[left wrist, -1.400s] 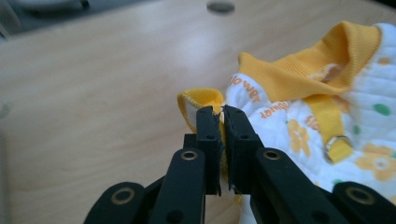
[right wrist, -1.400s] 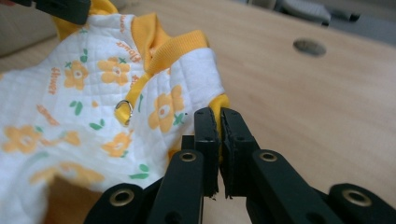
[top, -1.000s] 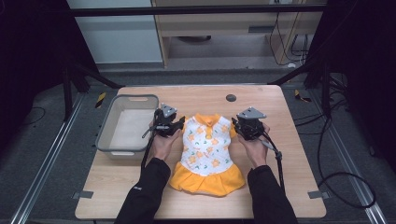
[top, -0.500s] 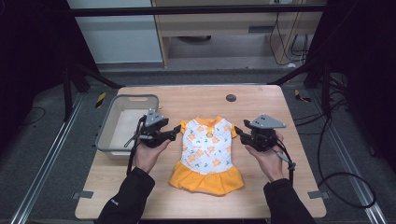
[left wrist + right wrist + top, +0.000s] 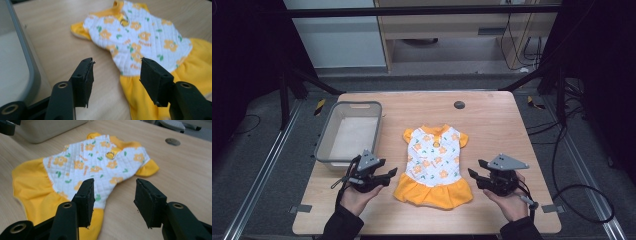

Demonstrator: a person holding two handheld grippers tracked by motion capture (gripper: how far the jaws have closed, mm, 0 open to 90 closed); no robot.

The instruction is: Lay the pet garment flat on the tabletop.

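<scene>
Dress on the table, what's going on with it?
A person holds a two-jaw gripper in each hand at the table. The small dress, white flowered top and yellow skirt, lies spread flat, collar away from the person. The left gripper and right gripper flank the skirt, both open and apart from the cloth; their jaws have just been opening, with nothing between them. A grey bin sits at the left.

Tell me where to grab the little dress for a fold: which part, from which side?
The dress lies flat, collar away from the person, skirt near. Probably pinch the yellow skirt hem corners: left gripper from the left edge, right gripper from the right, low and level. Both stand open beside those corners, touching nothing.
</scene>
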